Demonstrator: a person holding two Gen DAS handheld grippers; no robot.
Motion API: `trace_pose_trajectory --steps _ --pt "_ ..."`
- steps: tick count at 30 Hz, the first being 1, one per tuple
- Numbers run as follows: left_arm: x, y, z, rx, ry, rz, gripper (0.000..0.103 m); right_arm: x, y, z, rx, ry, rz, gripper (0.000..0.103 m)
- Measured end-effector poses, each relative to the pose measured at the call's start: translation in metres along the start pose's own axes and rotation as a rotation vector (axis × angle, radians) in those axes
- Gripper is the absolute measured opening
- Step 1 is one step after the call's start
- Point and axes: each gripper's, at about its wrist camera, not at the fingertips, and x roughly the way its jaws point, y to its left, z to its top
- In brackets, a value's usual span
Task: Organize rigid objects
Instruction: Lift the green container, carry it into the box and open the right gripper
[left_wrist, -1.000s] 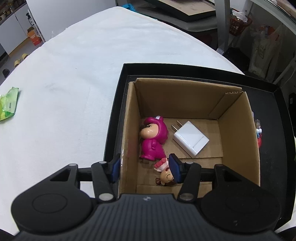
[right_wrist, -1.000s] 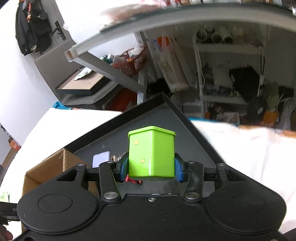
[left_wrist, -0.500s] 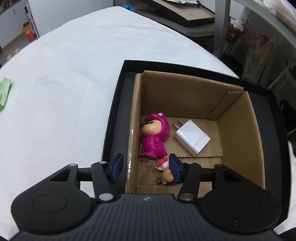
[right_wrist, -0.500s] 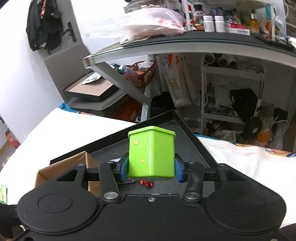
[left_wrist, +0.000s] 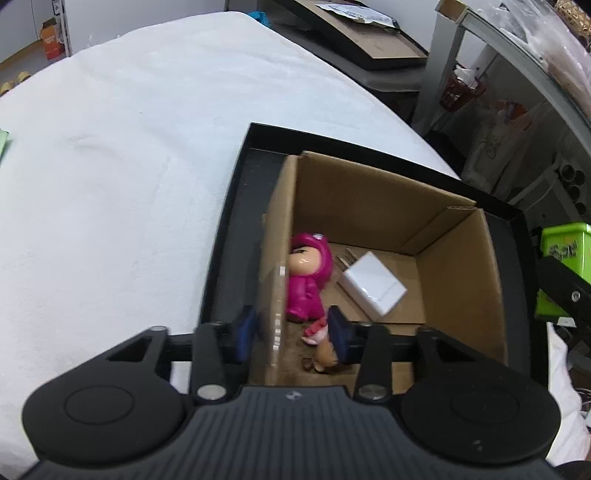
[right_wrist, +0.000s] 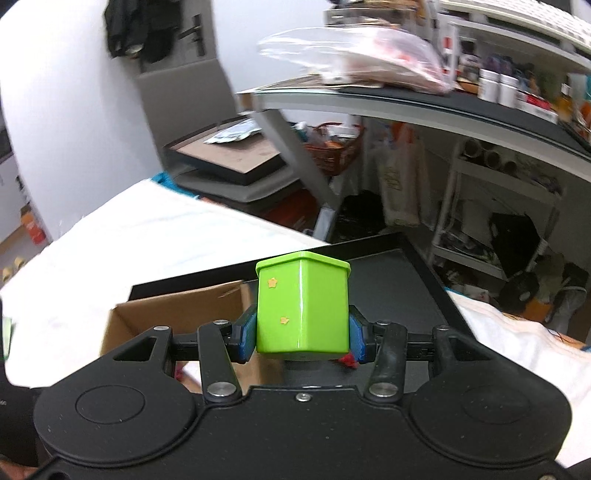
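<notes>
Right gripper (right_wrist: 302, 338) clenched on a glossy lime-green square tin with small yellow stars (right_wrist: 303, 304), held upright in the air, above the black shallow tray (right_wrist: 417, 291) and to the right of the open brown cardboard box (right_wrist: 177, 314). Left gripper (left_wrist: 291, 334) spread apart, straddling the box's near left wall (left_wrist: 275, 280), one pad outside, one inside, not visibly pinching it. Inside the box: a magenta hooded toy figurine (left_wrist: 306, 275) lying against the left wall, a white plug-in charger block (left_wrist: 373, 282) beside it, and a small pink-and-tan doll (left_wrist: 321, 345) near the inner pad.

Likely next: tin over the rim and down into the free right part of the box floor. Risks: tin's base catching the right wall on the way in and tipping or dragging the box; smooth sides slipping between the pads if tilted; landing on the charger if lowered too far left. Box probably free to slide on the tray unless braced.
</notes>
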Motion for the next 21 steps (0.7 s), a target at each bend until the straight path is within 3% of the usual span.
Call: trace_pose_trajectory --steps 5,21 --pt "-0.001 0.007 0.0 -0.001 -0.008 0.008 0.016 0.005 0.03 0.001 -0.07 0.022 0.021 0.047" --pt "0.0 0.022 0.0 -0.072 0.029 -0.047 0.018 0.018 0.073 0.008 -0.192 0.061 0.025 0.047"
